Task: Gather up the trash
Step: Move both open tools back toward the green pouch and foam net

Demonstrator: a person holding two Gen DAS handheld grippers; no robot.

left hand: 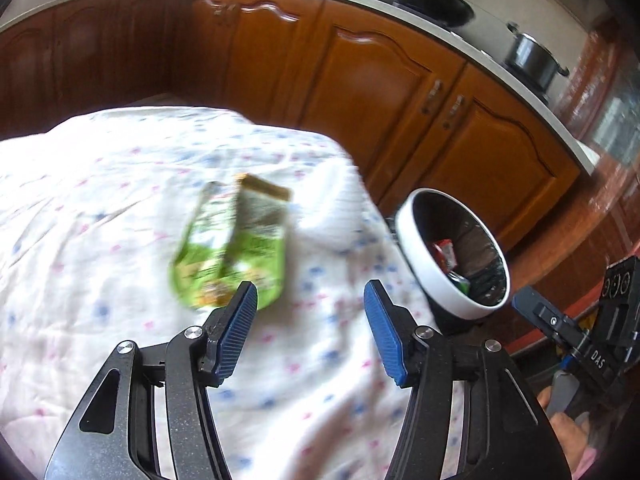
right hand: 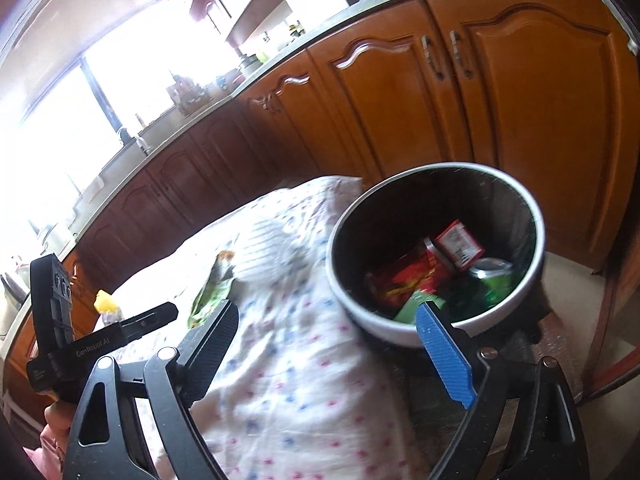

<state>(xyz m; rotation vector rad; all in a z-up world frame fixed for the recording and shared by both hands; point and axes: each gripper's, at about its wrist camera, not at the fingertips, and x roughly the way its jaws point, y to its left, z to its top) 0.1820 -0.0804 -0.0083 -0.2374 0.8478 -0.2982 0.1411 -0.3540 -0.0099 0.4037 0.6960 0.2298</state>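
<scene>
On cloth (left hand: 100, 208), wrapper (left hand: 232, 244) lengthwise away

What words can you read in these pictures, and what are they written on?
"DAS": on the right gripper's black body, seen from the left wrist.
"GenRobot AI": on the left gripper's black body, seen from the right wrist.
Green wrapper: print too blurred.
Red packet in the bin: label too small.
</scene>
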